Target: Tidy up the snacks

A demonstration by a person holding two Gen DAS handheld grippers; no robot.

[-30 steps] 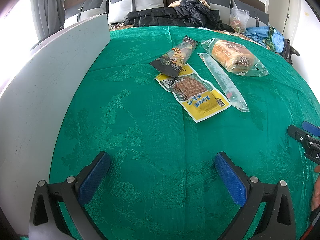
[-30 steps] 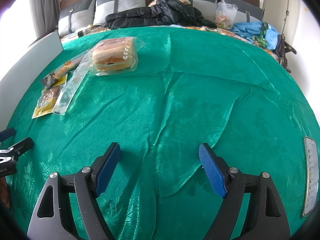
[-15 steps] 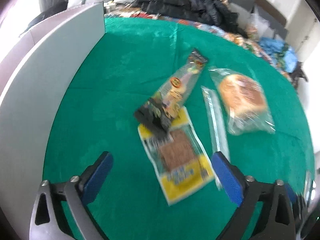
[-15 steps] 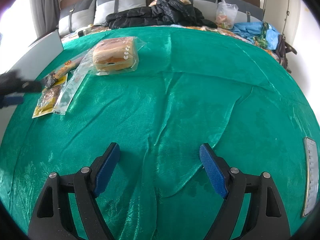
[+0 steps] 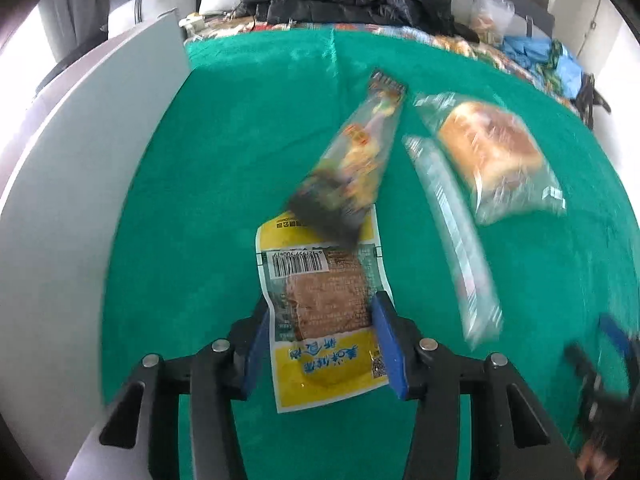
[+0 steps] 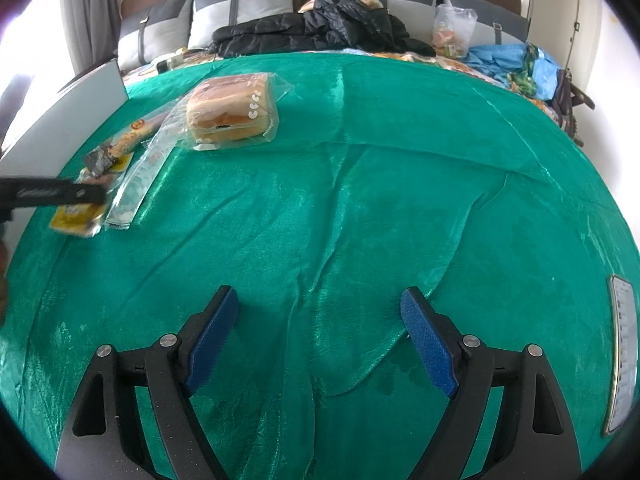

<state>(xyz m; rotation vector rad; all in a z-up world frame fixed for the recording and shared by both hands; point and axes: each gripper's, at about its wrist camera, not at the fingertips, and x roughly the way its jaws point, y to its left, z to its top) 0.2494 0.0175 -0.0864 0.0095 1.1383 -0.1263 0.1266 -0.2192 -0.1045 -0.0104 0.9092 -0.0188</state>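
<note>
In the left wrist view my left gripper (image 5: 322, 320) straddles the yellow snack packet (image 5: 324, 320), its blue pads on either side of it and narrowed around it, on the green cloth. A dark long snack packet (image 5: 352, 172) overlaps the yellow packet's far end. A clear long packet (image 5: 452, 232) and a bagged bread (image 5: 492, 152) lie to the right. In the right wrist view my right gripper (image 6: 320, 340) is open and empty above the cloth; the bread (image 6: 232, 112), the clear packet (image 6: 140, 176) and the left gripper (image 6: 80, 194) show far left.
A grey-white board (image 5: 80, 152) stands along the left edge of the green-covered bed (image 6: 400, 184). Black jackets (image 6: 320, 28), pillows and bags lie at the headboard. A phone-like device (image 6: 622, 356) lies at the right edge.
My left gripper has moved forward over the yellow packet and its jaws have narrowed around it. The right gripper has stayed in place.
</note>
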